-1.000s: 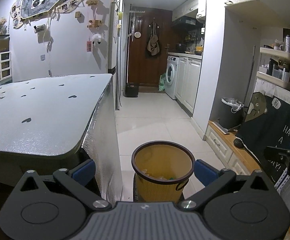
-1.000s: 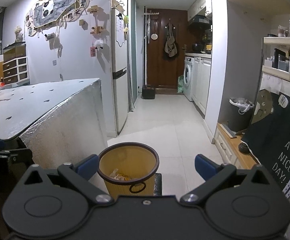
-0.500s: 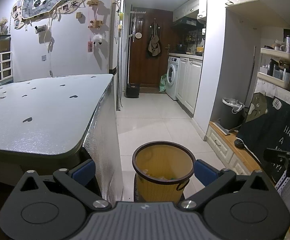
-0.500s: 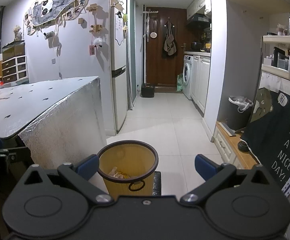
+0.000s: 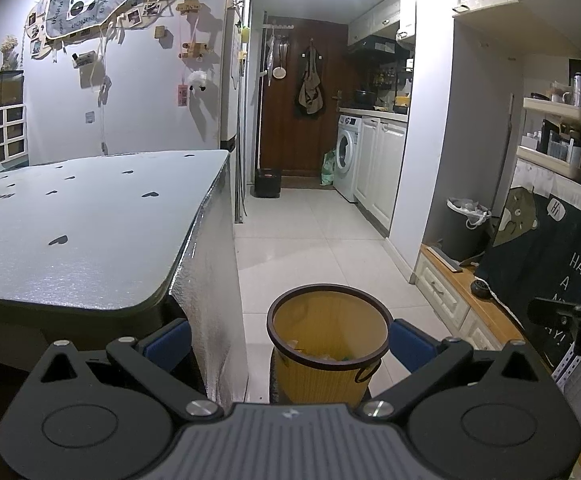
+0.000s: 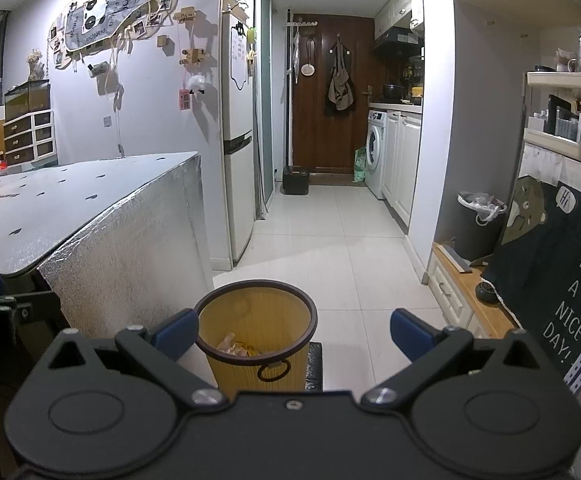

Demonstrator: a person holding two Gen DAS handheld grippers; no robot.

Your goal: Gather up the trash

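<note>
A yellow ribbed trash bin (image 5: pixel 328 350) with a dark brown rim stands on the floor beside the table's corner, with crumpled scraps at its bottom. It shows in the right wrist view too, the bin (image 6: pixel 256 336) holding pale and yellow scraps (image 6: pixel 236 348). My left gripper (image 5: pixel 288 340) hangs above and before the bin, open, nothing between its blue pads. My right gripper (image 6: pixel 292 334) is open and holds nothing, with the bin toward its left pad. Each gripper appears at the edge of the other's view.
A silver-covered table (image 5: pixel 78 232) with black heart marks fills the left. White tiled floor (image 5: pixel 310 240) runs to a dark door, a fridge (image 6: pixel 236 184) and washing machine (image 5: pixel 346 160). At right, a low wooden cabinet (image 5: pixel 462 300), a dark cloth banner (image 6: pixel 562 280) and a grey bin (image 5: pixel 464 228).
Both views drift very slightly; the bin sits a touch higher and the right view has eased a little to the right. Both grippers stay open.
</note>
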